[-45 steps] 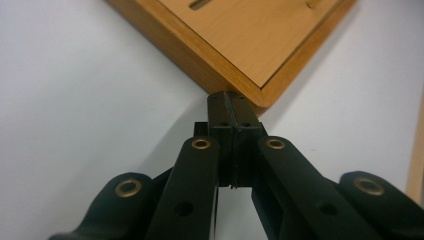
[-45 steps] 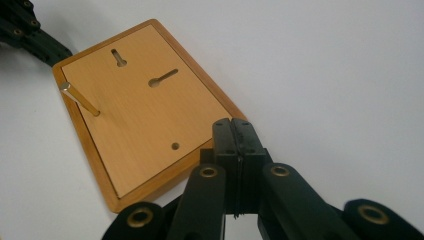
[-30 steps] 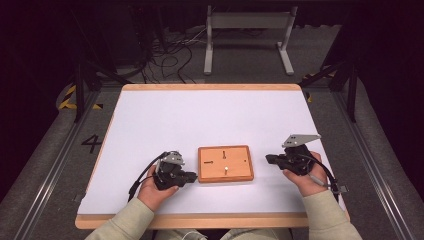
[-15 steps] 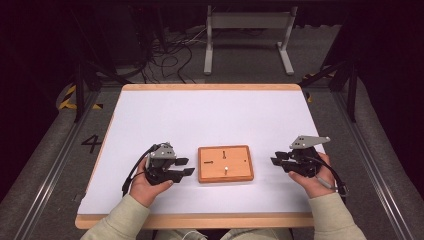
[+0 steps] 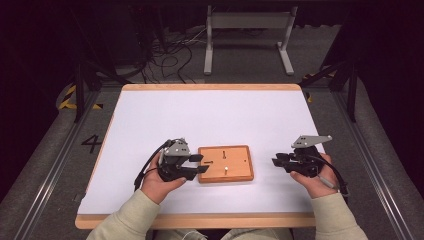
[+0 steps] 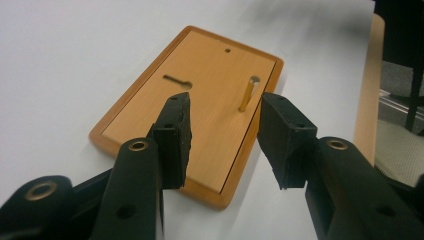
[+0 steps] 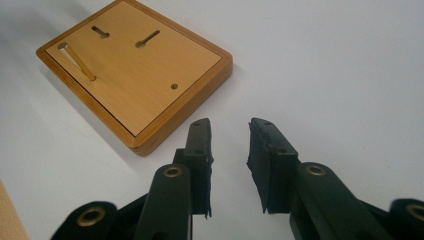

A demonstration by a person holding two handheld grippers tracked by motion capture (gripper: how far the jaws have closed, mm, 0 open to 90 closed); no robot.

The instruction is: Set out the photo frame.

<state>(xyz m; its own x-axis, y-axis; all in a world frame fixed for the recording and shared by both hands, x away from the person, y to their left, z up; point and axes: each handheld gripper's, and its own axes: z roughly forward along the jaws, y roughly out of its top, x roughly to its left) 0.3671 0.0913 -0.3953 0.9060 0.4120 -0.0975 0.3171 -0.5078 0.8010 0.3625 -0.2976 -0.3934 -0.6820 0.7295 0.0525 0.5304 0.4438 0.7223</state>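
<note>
one flat wooden board (image 5: 225, 163) with keyhole slots and an upright brass peg (image 6: 246, 95), both grippers' fingers apart, empty

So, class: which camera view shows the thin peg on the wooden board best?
The left gripper view: the peg stands upright, close and sharp against the wooden board. The right gripper view shows it farther off, near the board's corner. The high view gives a tiny pale dot.
</note>
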